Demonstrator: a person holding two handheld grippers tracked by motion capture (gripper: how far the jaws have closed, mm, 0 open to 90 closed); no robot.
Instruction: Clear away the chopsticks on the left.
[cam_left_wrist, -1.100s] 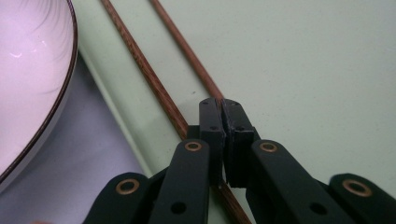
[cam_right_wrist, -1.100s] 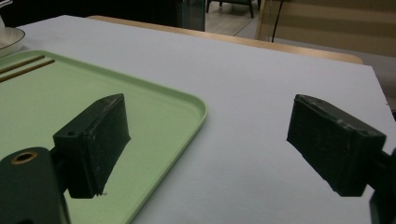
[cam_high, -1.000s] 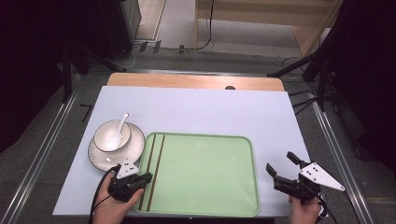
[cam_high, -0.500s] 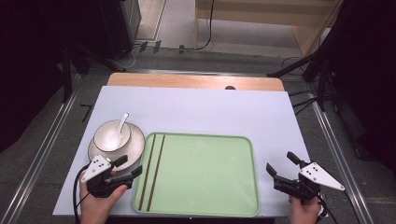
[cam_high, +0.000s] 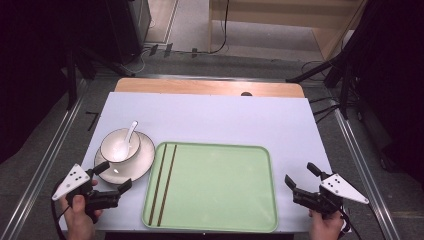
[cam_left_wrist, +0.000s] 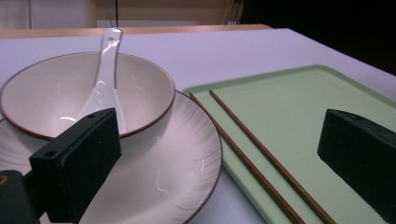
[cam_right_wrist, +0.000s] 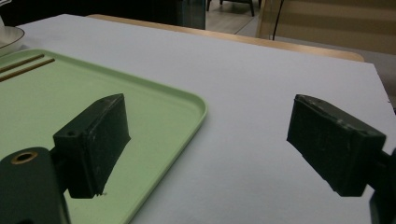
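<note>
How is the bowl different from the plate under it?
The bowl is deep with tall sides; the plate is flat and wide. The bowl holds a white spoon; the plate holds the bowl. The bowl sits on top; the plate rests on the table. Both are round, cream-white and dark-rimmed.

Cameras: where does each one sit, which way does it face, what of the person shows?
High view: above the near table edge, looking forward and down; both hands, left gripper and right gripper show.
Left gripper view: on that gripper, over open jaws at bowl, spoon, plate, chopsticks.
Right gripper view: on the right gripper, over open jaws across the table.
Shared: the green tray.
</note>
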